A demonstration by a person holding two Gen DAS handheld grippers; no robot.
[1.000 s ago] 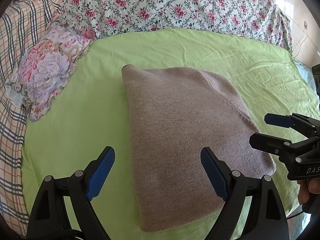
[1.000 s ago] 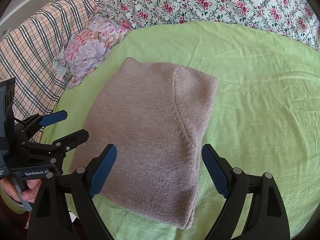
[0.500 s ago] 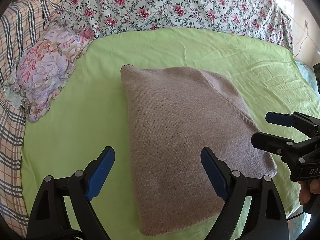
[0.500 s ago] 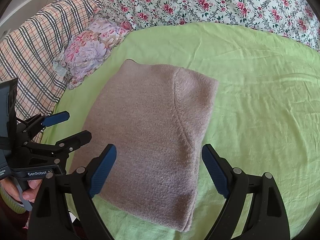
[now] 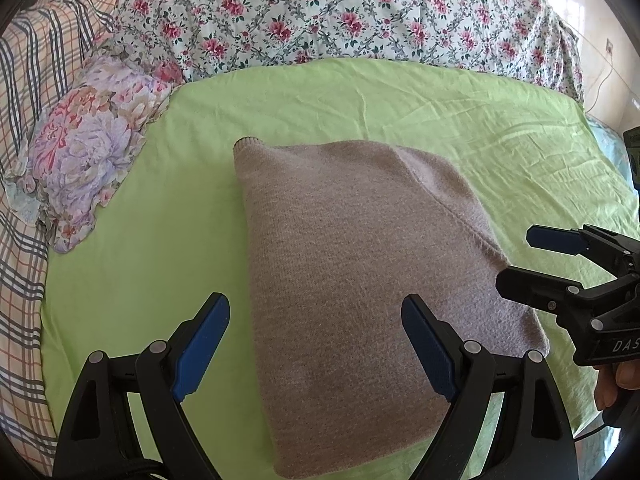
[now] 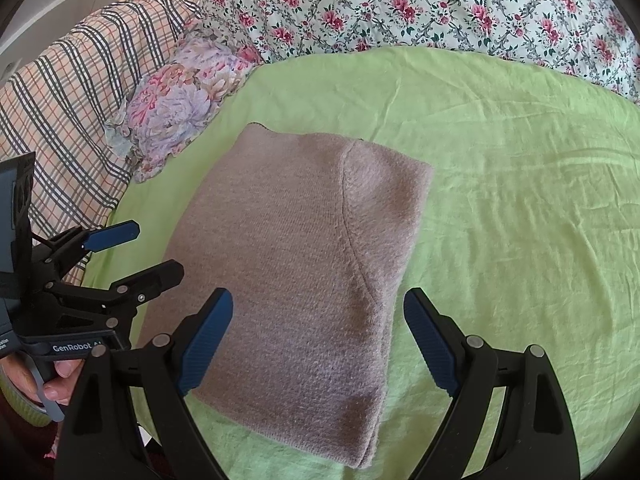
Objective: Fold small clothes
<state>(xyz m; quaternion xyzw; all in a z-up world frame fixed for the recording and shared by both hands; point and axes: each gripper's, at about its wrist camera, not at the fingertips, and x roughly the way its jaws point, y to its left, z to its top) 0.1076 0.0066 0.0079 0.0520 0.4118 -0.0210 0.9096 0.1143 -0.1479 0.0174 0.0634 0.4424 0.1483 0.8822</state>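
We work over a bed covered with a lime-green sheet (image 5: 320, 108), lightly creased and bright with daylight. Beyond it, along the far side, lies a white quilt printed with small pink roses (image 5: 340, 12). To the left sits a plaid blanket in beige with dark stripes (image 6: 68, 92), and against it one pillow with large lilac and pink blooms (image 5: 88, 148). At the far right of the left wrist view we see a strip of pale wall with a thin cable (image 5: 600, 84) hanging down it.

We count one garment: a single taupe knitted sweater (image 5: 360, 280), folded into a compact rectangle and lying flat in the middle of the green sheet, a curved seam running across its top layer. One quilt, one blanket, one pillow, one sheet.

We count two grippers, each with two blue-padded fingers. Our left gripper (image 5: 316, 348) hovers over the near left part of the sweater, its jaws spread wide and pinching nothing. Our right gripper (image 6: 318, 344) hovers over the near right part, jaws likewise spread wide and empty. Each shows in the other's view from the side, with fingertips of the holding hand (image 6: 56, 380) visible below it.
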